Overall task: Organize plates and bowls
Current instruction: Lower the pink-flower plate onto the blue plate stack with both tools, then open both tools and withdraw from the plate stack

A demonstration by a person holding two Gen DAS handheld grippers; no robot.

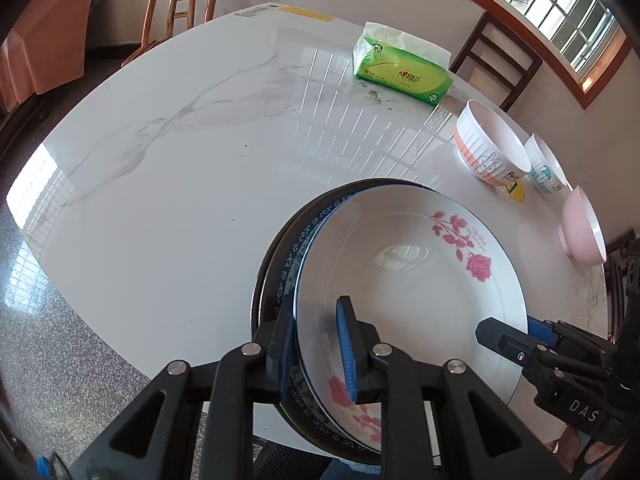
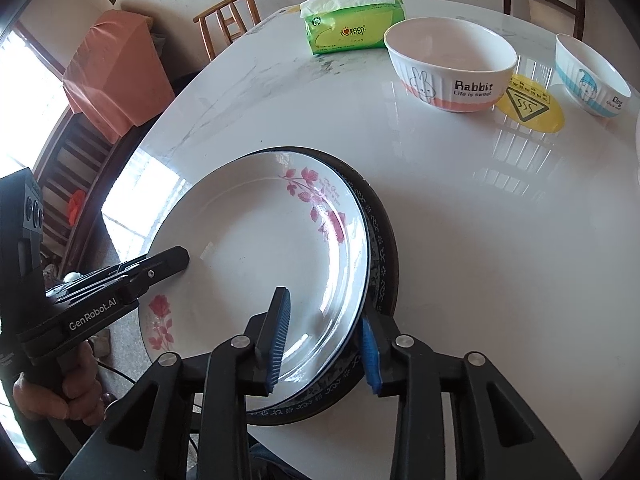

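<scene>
A stack of three plates sits at the table's near edge: a white rose plate [image 1: 408,280] [image 2: 260,248] on top, a blue-patterned plate [image 1: 288,272] [image 2: 376,248] under it, and a dark plate [image 1: 260,280] [image 2: 394,248] at the bottom. My left gripper [image 1: 316,344] straddles the stack's left rim, one finger inside the rose plate, one outside. My right gripper [image 2: 324,340] straddles the right rim the same way. Both sets of jaws stand close around the rims. A rabbit bowl [image 1: 490,146] [image 2: 450,62], a blue-striped bowl [image 1: 544,168] [image 2: 592,76] and a pink bowl [image 1: 582,228] stand to the right.
A green tissue pack [image 1: 400,68] [image 2: 352,28] lies at the table's far side. A yellow warning sticker [image 2: 530,102] lies between the two printed bowls. Wooden chairs [image 1: 180,8] [image 2: 232,16] stand around the white marble table [image 1: 180,180].
</scene>
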